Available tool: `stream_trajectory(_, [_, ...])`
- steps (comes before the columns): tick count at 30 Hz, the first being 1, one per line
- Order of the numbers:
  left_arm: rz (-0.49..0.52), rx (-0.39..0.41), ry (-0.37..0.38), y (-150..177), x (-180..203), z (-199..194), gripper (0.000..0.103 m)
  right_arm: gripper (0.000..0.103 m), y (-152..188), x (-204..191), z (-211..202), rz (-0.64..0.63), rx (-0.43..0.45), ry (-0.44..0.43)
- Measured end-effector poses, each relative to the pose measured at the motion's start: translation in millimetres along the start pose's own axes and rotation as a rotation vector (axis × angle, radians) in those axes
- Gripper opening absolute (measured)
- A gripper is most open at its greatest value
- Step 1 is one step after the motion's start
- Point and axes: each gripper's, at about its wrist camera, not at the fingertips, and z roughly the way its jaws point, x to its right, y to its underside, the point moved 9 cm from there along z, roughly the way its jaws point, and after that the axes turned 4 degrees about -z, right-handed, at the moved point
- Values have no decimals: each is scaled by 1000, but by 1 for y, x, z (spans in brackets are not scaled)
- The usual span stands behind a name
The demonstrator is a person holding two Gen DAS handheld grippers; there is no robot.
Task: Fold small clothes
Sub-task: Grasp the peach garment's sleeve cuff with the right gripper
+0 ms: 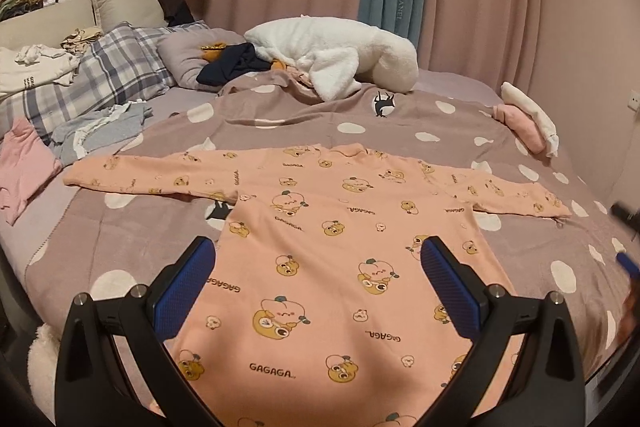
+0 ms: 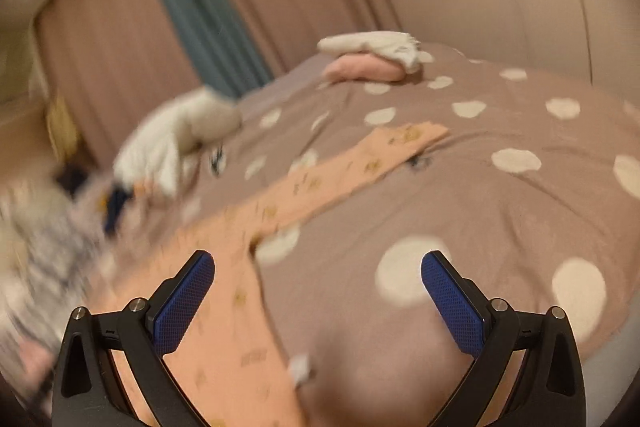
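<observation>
A peach long-sleeved top (image 1: 340, 259) with cartoon prints lies flat on the dotted mauve blanket (image 1: 132, 227), both sleeves spread out sideways. My left gripper (image 1: 318, 253) hovers open above the top's lower body, with nothing between its blue pads. The right wrist view is motion-blurred. There the right gripper (image 2: 318, 267) is open over the blanket (image 2: 500, 211), just right of the top's side edge (image 2: 240, 307). The top's right sleeve (image 2: 360, 163) stretches away ahead of it. A blurred blue tip of the right gripper (image 1: 628, 263) shows at the far right edge of the left wrist view.
A white plush toy (image 1: 340, 55) and a dark garment (image 1: 236, 65) lie at the head of the bed. Loose clothes (image 1: 96, 131) sit at the left by a plaid pillow (image 1: 108, 75). Folded pink and white pieces (image 1: 528, 123) rest at the right edge. Curtains hang behind.
</observation>
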Motion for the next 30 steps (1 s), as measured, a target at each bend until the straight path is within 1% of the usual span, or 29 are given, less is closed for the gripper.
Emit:
stream_trajectory(1, [0, -6, 12, 2, 1, 3, 103, 103, -14, 15, 3, 36, 11, -11])
stream_trajectory(3, [-13, -21, 33, 7, 0, 10, 103, 103, -33, 33, 11, 56, 23, -51])
stream_trajectory(4, [-25, -35, 43, 10, 0, 15, 103, 103, -42, 43, 17, 66, 22, -83])
stream_trajectory(5, [-34, -44, 49, 11, 0, 19, 103, 103, -51, 56, 25, 105, 18, -112])
stream_trajectory(7, [-52, -66, 57, 15, 1, 30, 103, 103, -60, 78, 46, 193, -30, -166])
stream_trajectory(10, [-67, -95, 43, 20, 0, 49, 103, 103, -64, 93, 76, 279, -92, -215])
stream_trajectory(11, [-65, -100, 40, 23, 0, 53, 103, 103, -67, 98, 87, 301, -112, -210])
stream_trajectory(13, [-48, -109, 30, 26, -1, 62, 103, 103, -73, 100, 106, 303, -150, -201])
stream_trajectory(16, [-21, -118, 18, 32, -2, 74, 103, 103, -81, 89, 144, 267, -222, -240])
stream_trajectory(18, [-17, -137, 20, 34, -3, 82, 103, 103, -76, 90, 180, 288, -280, -205])
stream_trajectory(19, [-24, -140, 32, 34, -3, 85, 103, 103, -72, 95, 193, 300, -311, -196])
stream_trajectory(20, [-30, -140, 40, 34, -4, 86, 103, 103, -60, 102, 216, 321, -374, -164])
stream_trajectory(21, [-36, -141, 47, 34, -5, 88, 103, 103, -51, 110, 233, 328, -402, -145])
stream_trajectory(22, [-44, -141, 53, 35, -6, 90, 103, 103, -59, 108, 232, 294, -340, -162])
stream_trajectory(23, [-56, -143, 59, 36, -9, 93, 103, 103, -70, 106, 228, 242, -245, -176])
stream_trajectory(24, [-68, -151, 64, 38, -11, 96, 103, 101, -71, 108, 229, 227, -221, -159])
stream_trajectory(25, [-89, -179, 68, 42, -14, 100, 103, 101, -69, 113, 234, 212, -212, -125])
stream_trajectory(27, [-118, -223, 78, 47, -17, 107, 103, 102, -71, 106, 238, 156, -214, -80])
stream_trajectory(28, [-141, -235, 90, 48, -20, 109, 103, 102, -71, 106, 241, 158, -223, -66])
stream_trajectory(30, [-162, -232, 81, 46, -22, 110, 103, 100, -77, 110, 240, 213, -208, -51])
